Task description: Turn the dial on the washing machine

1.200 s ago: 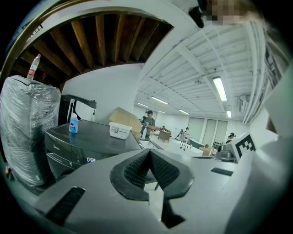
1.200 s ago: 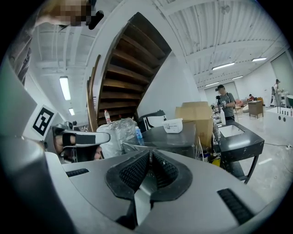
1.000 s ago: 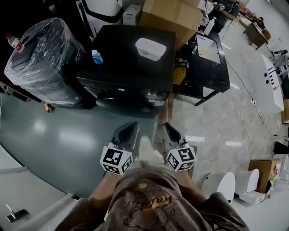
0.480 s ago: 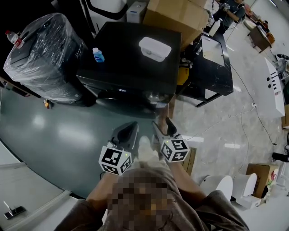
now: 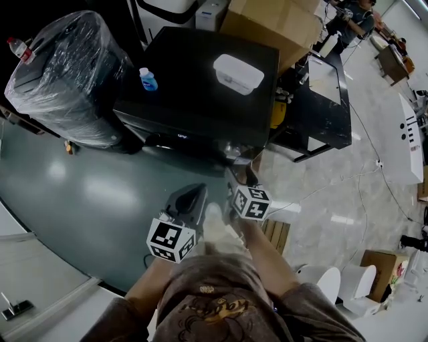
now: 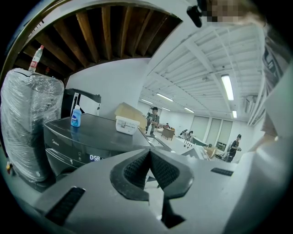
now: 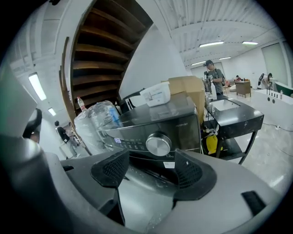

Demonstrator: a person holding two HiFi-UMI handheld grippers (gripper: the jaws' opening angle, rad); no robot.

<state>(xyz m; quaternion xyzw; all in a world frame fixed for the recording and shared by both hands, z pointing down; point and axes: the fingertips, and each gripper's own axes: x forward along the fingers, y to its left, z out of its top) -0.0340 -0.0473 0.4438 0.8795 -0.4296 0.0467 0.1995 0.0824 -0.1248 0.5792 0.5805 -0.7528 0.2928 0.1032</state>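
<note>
The black washing machine (image 5: 200, 87) stands ahead of me, and its round silver dial (image 5: 231, 148) sits at the right end of the front panel. In the right gripper view the dial (image 7: 158, 144) lies straight ahead, a short way beyond the jaws. My right gripper (image 5: 239, 176) reaches toward it. Its jaws are opening, with nothing between them (image 7: 152, 159). My left gripper (image 5: 190, 198) hangs back near my body, clear of the machine. Its ribbed pads meet and hold nothing (image 6: 149, 157).
On the machine's top are a blue bottle (image 5: 148, 79) and a white lidded box (image 5: 238, 72). A plastic-wrapped appliance (image 5: 63, 73) stands to the left. Right of the machine is a black table (image 5: 321, 107), and behind it cardboard boxes (image 5: 281, 20). People stand far off.
My right gripper has moved forward toward the dial, and its jaws have gone from shut to wide apart. The left gripper has hardly moved.
</note>
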